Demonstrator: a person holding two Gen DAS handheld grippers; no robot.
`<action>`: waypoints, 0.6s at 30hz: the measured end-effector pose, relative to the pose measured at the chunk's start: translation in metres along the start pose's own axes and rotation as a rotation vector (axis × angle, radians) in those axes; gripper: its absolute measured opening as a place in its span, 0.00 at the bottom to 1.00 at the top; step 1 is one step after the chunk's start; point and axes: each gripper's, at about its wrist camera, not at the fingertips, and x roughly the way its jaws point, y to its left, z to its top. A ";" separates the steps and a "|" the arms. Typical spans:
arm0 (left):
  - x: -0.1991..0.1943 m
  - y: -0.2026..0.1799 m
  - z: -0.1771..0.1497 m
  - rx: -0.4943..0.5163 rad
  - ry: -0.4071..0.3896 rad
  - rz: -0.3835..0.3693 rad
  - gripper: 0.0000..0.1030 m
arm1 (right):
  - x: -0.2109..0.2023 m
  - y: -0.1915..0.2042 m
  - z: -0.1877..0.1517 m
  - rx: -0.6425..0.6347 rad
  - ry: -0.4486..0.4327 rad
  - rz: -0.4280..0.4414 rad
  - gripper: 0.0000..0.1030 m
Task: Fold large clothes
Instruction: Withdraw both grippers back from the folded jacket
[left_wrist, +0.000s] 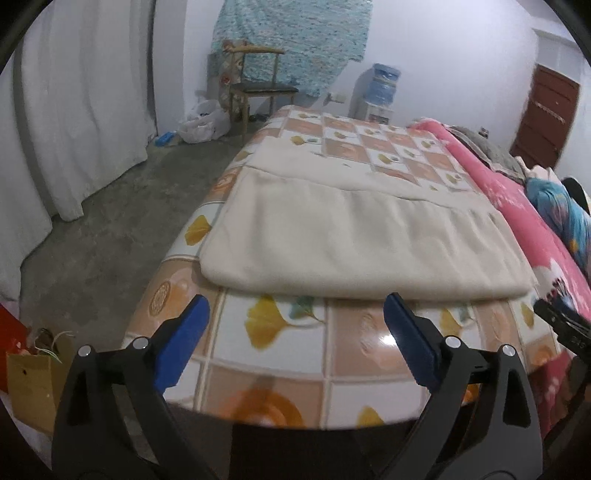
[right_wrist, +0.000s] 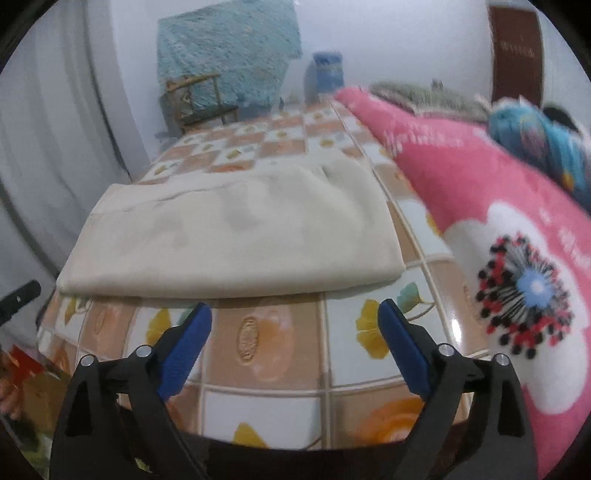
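Observation:
A cream garment (left_wrist: 354, 236) lies folded flat on the bed's tile-patterned cover (left_wrist: 288, 354), its thick folded edge facing me. My left gripper (left_wrist: 295, 306) hovers just short of that near edge, jaws wide apart, nothing between the blue pads. In the right wrist view the same cream garment (right_wrist: 236, 236) lies ahead, and my right gripper (right_wrist: 295, 310) stands open just in front of its near edge, empty. The tip of the other gripper (left_wrist: 561, 325) shows at the right edge of the left wrist view.
A pink flowered blanket (right_wrist: 498, 236) is heaped along the bed's right side with a blue bundle (right_wrist: 546, 144) behind it. Beyond the bed stand a wooden chair (left_wrist: 258, 88), a water dispenser (left_wrist: 380, 88) and a brown door (left_wrist: 546, 118). White curtains (left_wrist: 74, 110) hang left over the concrete floor.

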 end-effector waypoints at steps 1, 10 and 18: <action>-0.007 -0.006 -0.003 0.010 -0.002 -0.014 0.89 | -0.010 0.008 0.000 -0.033 -0.030 0.002 0.90; -0.031 -0.041 -0.016 0.070 0.004 -0.059 0.92 | -0.075 0.041 0.004 -0.131 -0.287 0.008 0.93; -0.054 -0.060 -0.013 0.067 -0.107 0.006 0.92 | -0.079 0.048 -0.005 -0.118 -0.272 0.082 0.93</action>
